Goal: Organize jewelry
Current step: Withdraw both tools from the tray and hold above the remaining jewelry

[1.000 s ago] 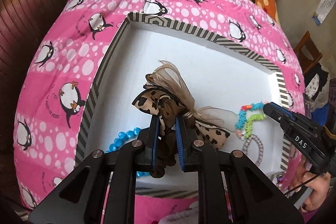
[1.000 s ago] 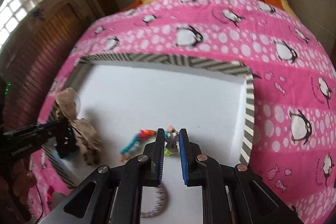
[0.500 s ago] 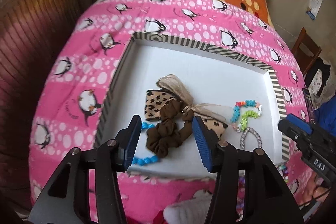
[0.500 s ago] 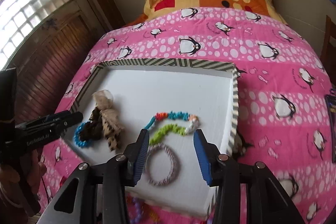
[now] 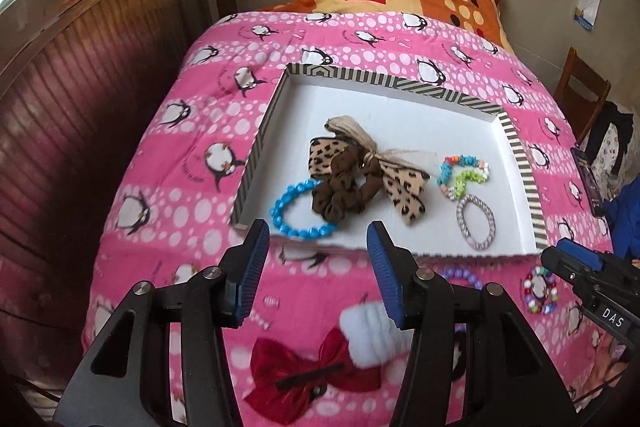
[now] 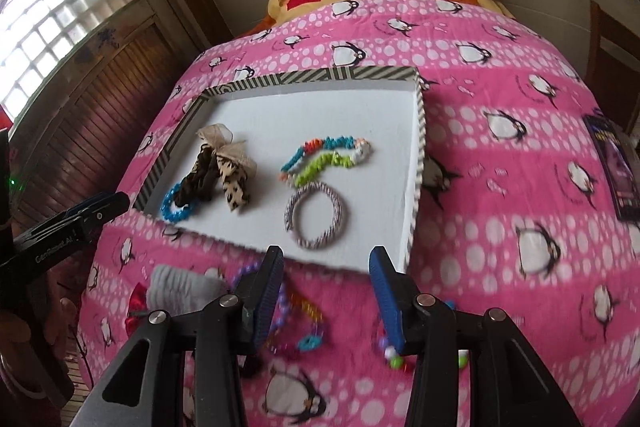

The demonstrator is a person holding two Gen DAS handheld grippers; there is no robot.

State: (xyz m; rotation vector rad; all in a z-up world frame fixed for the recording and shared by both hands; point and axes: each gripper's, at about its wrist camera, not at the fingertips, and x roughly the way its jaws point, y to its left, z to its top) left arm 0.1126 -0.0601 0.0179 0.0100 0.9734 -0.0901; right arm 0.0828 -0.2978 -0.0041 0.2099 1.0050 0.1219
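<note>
A white tray with a striped rim lies on the pink penguin blanket. In it lie a brown scrunchie, a leopard bow, a blue bead bracelet, a multicolour bead bracelet and a grey striped ring. My left gripper is open and empty, held back above the tray's near edge. My right gripper is open and empty near the tray's near right corner.
On the blanket in front of the tray lie a red bow, a white scrunchie, a purple bead bracelet and a multicolour bead bracelet. A wooden wall stands at the left. A chair stands at the right.
My left gripper let go of the brown scrunchie in the tray, opened and drew back. My right gripper let go of the multicolour bracelet, opened and drew back.
</note>
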